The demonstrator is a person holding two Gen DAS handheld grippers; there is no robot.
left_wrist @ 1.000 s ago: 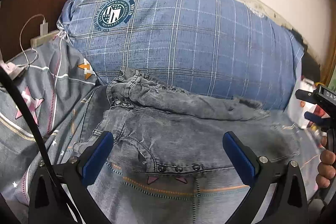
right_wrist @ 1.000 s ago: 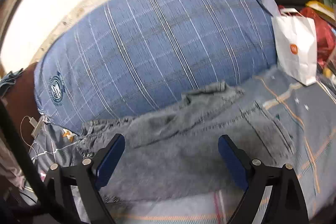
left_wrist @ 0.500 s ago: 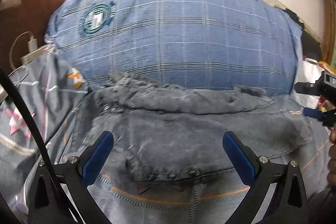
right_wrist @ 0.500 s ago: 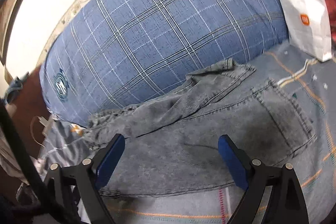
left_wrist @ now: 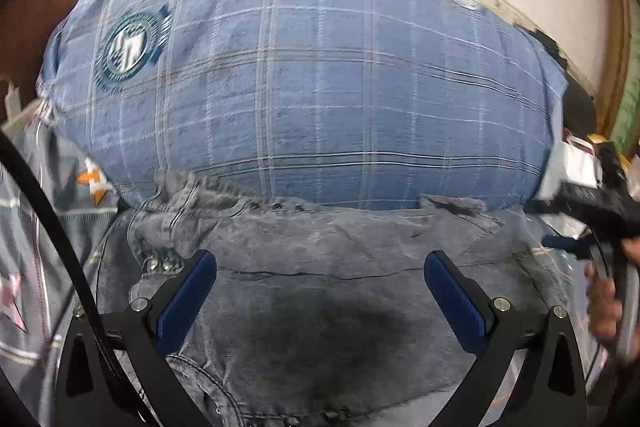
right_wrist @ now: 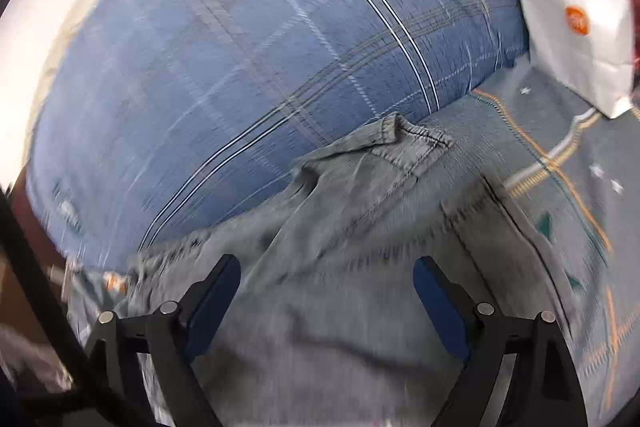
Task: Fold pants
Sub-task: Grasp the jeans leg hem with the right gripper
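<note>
No lettering reads clearly: the round badge (left_wrist: 130, 49) on the blue checked pillow (left_wrist: 320, 87) and the orange logo (right_wrist: 577, 21) on the white paper bag (right_wrist: 572, 11) are blurred.

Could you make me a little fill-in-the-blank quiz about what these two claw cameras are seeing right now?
1. The grey denim pants lie against a big blue ____ pillow.
2. The left claw has its blue pads spread ____, gripping nothing.
3. The white paper bag carries an ____ logo.
4. The right claw hangs over the ____.

Missing words: plaid; open; orange; pants

pillow (left_wrist: 320, 87) blocking ahead, bag (right_wrist: 576, 7) right
</note>
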